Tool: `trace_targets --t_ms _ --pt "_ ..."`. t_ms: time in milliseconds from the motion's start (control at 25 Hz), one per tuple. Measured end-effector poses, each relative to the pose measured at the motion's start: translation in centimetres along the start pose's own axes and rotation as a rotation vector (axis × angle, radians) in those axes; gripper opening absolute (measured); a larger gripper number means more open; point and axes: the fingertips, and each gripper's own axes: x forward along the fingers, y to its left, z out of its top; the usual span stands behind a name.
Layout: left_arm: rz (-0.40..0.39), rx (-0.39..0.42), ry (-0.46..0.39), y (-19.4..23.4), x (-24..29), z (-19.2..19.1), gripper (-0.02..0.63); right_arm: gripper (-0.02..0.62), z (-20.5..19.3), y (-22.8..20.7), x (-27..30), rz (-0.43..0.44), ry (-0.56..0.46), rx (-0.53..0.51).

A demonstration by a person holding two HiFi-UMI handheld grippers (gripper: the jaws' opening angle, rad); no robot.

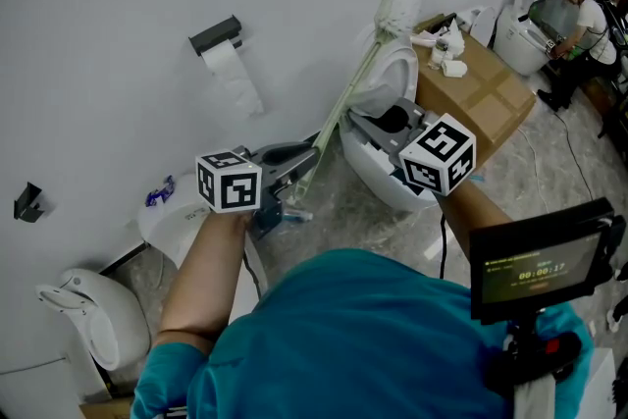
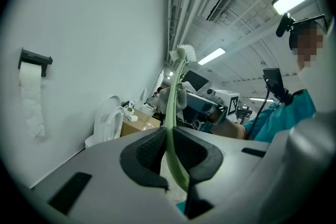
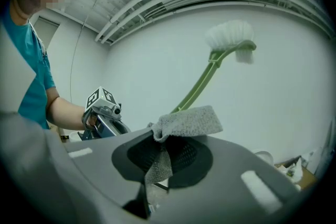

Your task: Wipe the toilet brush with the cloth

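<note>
The toilet brush has a pale green handle [image 1: 343, 108] and a white bristle head [image 1: 399, 3], held slanting up toward the wall. My left gripper [image 1: 292, 170] is shut on the lower end of the handle [image 2: 170, 147]; the head [image 2: 184, 52] stands high beyond the jaws. My right gripper [image 3: 161, 147] is shut on a grey cloth [image 3: 189, 122]. The cloth [image 2: 178, 97] lies against the handle partway up, below the head [image 3: 231, 36]. In the head view the right gripper [image 1: 385, 120] sits over the toilet and the cloth is hidden.
A white toilet [image 1: 368, 167] with its lid up stands against the wall under the brush. A paper roll holder [image 1: 218, 36] hangs on the wall at left. A cardboard box [image 1: 481, 93] with small items sits right of the toilet. Another person [image 1: 589, 15] works far right.
</note>
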Motion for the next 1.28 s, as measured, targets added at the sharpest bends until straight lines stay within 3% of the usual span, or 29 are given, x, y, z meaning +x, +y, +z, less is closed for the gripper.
trace_targets --t_ms 800,1000,1120,1280 --pt "0.027 0.039 0.052 0.2 0.4 -1.0 0.048 0.035 6.2 -4.8 -3.4 -0.152 -0.113 -0.036" --pt "-0.022 0.012 0.001 -0.5 0.2 -0.5 0.046 0.035 7.9 -5.4 -4.8 -0.181 -0.188 -0.026" --pt "-0.058 0.005 -0.036 -1.1 0.0 0.1 0.046 0.035 7.4 -5.1 -5.3 -0.105 -0.267 0.091" --pt "-0.074 0.032 -0.047 -1.9 -0.3 1.2 0.046 0.035 2.5 -4.4 -3.3 0.109 -0.298 0.48"
